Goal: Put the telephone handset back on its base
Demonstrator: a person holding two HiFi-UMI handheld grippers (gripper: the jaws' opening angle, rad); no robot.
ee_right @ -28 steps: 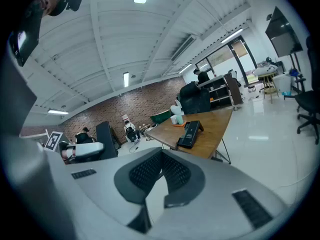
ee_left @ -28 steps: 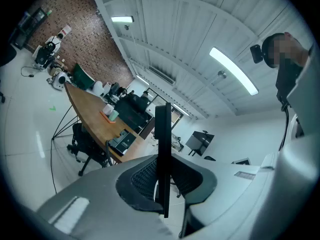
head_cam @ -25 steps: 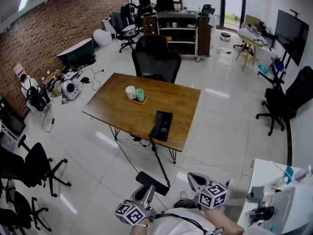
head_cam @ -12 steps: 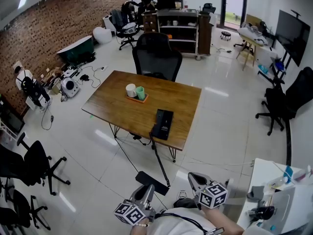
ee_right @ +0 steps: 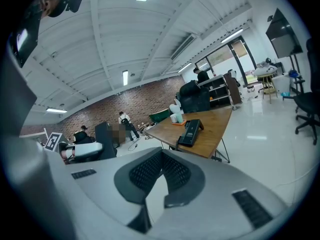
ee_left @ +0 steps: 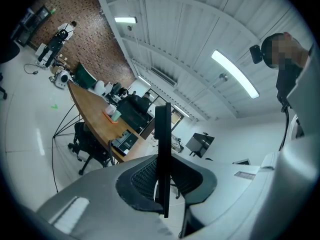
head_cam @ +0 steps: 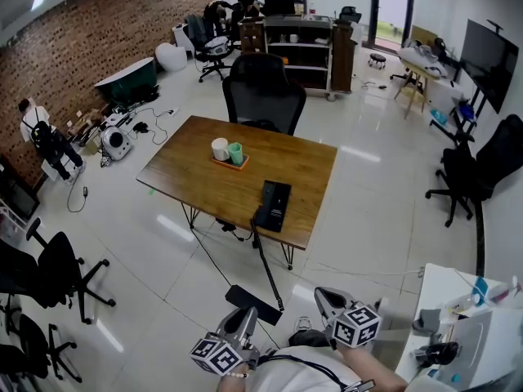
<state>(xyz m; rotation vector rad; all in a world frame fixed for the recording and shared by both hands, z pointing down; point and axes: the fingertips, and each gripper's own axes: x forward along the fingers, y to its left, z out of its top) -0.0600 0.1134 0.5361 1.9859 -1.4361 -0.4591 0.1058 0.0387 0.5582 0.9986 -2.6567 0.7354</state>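
The black telephone base [head_cam: 274, 203] lies near the front edge of the wooden table [head_cam: 196, 178]. Its cord [head_cam: 265, 272] hangs off the edge and runs down to the black handset [head_cam: 252, 304]. My left gripper [head_cam: 248, 321] is shut on the handset, low and well short of the table. In the left gripper view the handset [ee_left: 162, 134] stands edge-on between the pads of the left gripper [ee_left: 162, 184], and the base [ee_left: 125, 141] shows far off on the table. My right gripper [head_cam: 325, 300] is beside it, shut and holding nothing. The right gripper view shows the right gripper [ee_right: 161, 171] facing the base [ee_right: 190, 131].
Two cups on an orange tray [head_cam: 229, 155] stand mid-table. A black office chair [head_cam: 261, 96] is behind the table. White tiled floor lies between me and the table. A white desk with clutter [head_cam: 466, 325] is at my right, and more chairs [head_cam: 49, 272] at the left.
The grippers and handset have not moved. A person at the far left by the brick wall has walked a little towards the back.
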